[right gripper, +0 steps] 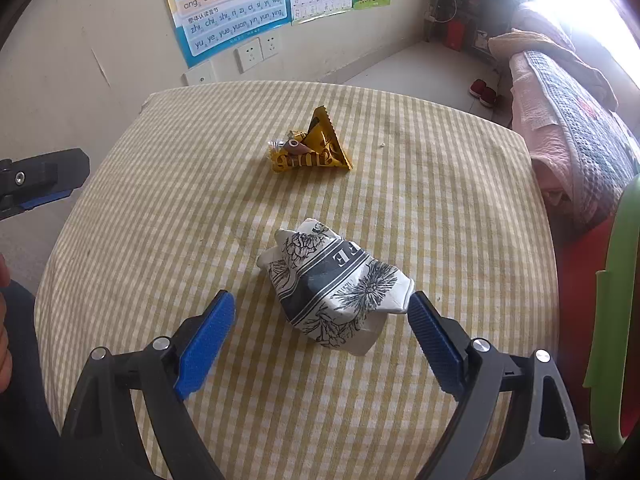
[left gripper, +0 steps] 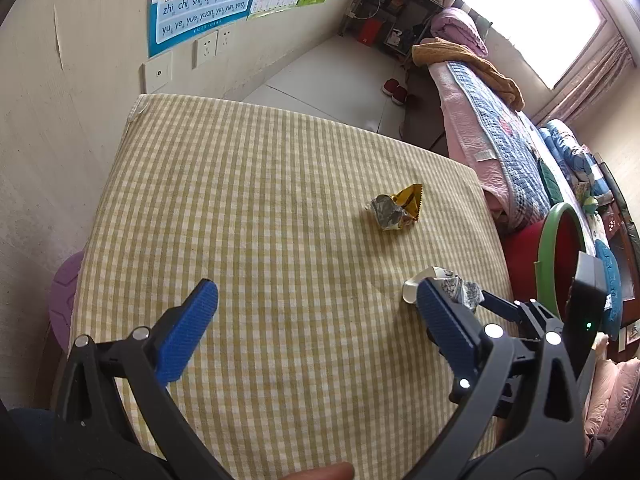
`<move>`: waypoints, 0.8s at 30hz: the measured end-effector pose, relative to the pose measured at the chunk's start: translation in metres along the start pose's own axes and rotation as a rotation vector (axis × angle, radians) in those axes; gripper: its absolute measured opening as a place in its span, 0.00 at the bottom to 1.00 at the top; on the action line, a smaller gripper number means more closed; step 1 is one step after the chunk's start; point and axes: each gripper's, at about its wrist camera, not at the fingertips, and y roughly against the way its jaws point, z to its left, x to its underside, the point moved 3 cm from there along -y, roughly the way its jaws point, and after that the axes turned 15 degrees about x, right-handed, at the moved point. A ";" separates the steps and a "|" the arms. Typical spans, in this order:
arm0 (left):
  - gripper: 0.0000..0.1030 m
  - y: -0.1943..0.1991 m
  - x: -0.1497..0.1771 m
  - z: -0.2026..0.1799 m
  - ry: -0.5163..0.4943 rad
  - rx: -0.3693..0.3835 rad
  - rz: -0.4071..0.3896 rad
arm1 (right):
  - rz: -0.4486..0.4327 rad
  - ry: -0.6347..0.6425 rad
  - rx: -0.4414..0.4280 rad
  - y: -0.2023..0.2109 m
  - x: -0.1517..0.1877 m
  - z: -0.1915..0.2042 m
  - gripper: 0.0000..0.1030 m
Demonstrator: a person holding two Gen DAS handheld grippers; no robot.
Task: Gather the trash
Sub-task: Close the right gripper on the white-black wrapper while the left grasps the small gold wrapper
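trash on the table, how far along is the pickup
Nothing looks collected yet. The crushed paper cup and the yellow wrapper both lie on the checked tablecloth. In hand: the right gripper is open, its fingers either side of the cup, not squeezing. The left gripper is open and empty. Left: grab both, drop them in the red bin.

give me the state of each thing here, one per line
crushed paper cup: flattened, on its side on the tablecloth, between the open right gripper jaws, not gripped
gold wrapper: crumpled, lying farther back, untouched
left gripper: open, empty
red bin: open top, beside the table
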 end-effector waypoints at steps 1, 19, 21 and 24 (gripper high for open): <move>0.95 -0.002 -0.001 0.000 0.000 -0.001 0.002 | 0.000 0.005 0.001 -0.002 -0.001 0.000 0.83; 0.95 -0.048 -0.014 -0.010 -0.027 0.008 0.061 | 0.015 0.034 -0.045 -0.024 -0.009 -0.005 0.42; 0.95 -0.055 -0.017 -0.013 -0.035 0.012 0.069 | 0.016 0.020 -0.054 -0.023 -0.011 -0.011 0.39; 0.95 -0.067 -0.020 -0.017 -0.046 0.017 0.085 | 0.020 -0.010 -0.076 -0.020 -0.013 -0.019 0.28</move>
